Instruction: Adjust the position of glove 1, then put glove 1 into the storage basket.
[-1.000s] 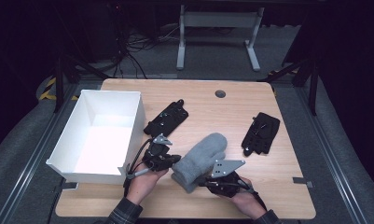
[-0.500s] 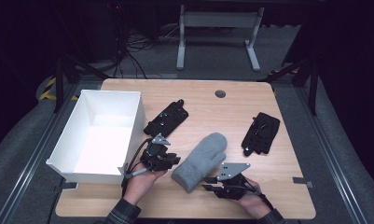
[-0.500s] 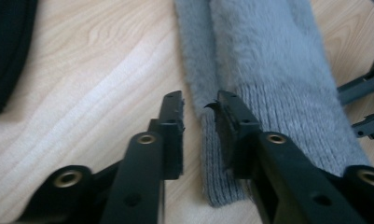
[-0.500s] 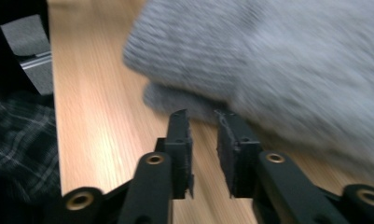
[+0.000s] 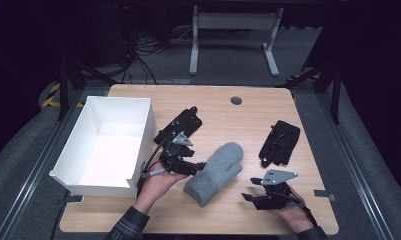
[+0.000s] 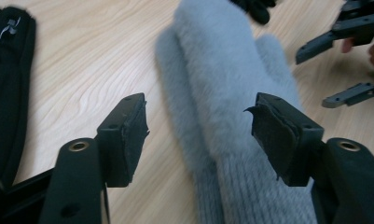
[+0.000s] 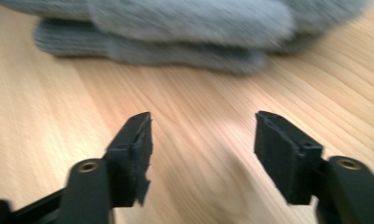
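Note:
A grey woolly mitten (image 5: 215, 172) lies flat in the middle of the wooden table (image 5: 228, 120), cuff toward the near edge. My left gripper (image 5: 195, 167) is at the mitten's left edge. In the left gripper view it (image 6: 198, 116) is open, and the mitten (image 6: 222, 70) runs between and under the jaws. My right gripper (image 5: 250, 196) is open near the front edge, apart from the mitten on its right. In its own view the right gripper (image 7: 203, 140) hangs over bare wood, with the mitten (image 7: 184, 23) lying across the top.
A white open box (image 5: 105, 145) stands at the table's left edge, close to my left hand. One black glove (image 5: 180, 127) lies just beyond the left gripper, another black glove (image 5: 280, 142) at the right. A round grommet hole (image 5: 236, 100) is near the far edge.
My right gripper has drawn back from the mitten, to the right and toward the near edge. The left gripper has stayed at the mitten's left side.

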Demonstrator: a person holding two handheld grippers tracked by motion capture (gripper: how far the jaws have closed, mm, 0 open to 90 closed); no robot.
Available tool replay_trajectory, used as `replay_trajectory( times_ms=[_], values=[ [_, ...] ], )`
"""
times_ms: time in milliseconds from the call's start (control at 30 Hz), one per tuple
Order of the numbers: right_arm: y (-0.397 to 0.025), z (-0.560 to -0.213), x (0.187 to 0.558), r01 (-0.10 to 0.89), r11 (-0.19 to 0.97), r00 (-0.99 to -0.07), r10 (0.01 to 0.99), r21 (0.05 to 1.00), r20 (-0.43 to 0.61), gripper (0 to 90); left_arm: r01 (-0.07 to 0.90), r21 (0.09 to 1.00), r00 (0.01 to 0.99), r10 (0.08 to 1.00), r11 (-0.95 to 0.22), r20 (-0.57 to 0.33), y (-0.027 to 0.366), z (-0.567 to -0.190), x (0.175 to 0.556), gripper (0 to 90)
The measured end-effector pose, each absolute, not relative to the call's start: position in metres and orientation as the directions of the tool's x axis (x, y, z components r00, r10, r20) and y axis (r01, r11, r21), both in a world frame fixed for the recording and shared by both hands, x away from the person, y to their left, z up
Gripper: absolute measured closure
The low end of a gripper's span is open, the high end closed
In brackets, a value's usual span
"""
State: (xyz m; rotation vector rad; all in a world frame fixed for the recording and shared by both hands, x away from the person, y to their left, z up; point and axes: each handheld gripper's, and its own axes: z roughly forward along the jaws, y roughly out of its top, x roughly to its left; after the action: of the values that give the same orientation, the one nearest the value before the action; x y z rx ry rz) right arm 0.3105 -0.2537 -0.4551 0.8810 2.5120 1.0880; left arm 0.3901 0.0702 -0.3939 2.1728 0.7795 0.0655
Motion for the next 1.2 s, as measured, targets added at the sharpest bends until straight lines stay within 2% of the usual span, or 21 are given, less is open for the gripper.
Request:
replay_trajectory(
  times_ms=[233, 467, 900, 1200],
  values=[
    [-0.277, -0.461, 0.313, 0.447, 0.517, -0.744, 0.668, 0.730, -0.017, 25.0, 0.485, 0.714, 0.832, 0.518, -0.505, -0.199, 0.056, -0.393, 0.398, 26.0],
    [-0.286, -0.469, 0.316, 0.468, 0.513, -0.716, 0.697, 0.719, -0.031, 16.5, 0.477, 0.680, 0.850, 0.488, -0.556, -0.197, 0.033, -0.409, 0.408, 16.3],
    [-0.288, -0.471, 0.316, 0.462, 0.500, -0.715, 0.699, 0.733, -0.027, 15.3, 0.504, 0.623, 0.844, 0.495, -0.598, -0.207, 0.022, -0.438, 0.418, 12.5],
    [-0.288, -0.471, 0.316, 0.461, 0.501, -0.716, 0.698, 0.733, -0.027, 15.3, 0.530, 0.596, 0.843, 0.455, -0.603, -0.288, 0.019, -0.454, 0.422, 15.6]
  ],
)
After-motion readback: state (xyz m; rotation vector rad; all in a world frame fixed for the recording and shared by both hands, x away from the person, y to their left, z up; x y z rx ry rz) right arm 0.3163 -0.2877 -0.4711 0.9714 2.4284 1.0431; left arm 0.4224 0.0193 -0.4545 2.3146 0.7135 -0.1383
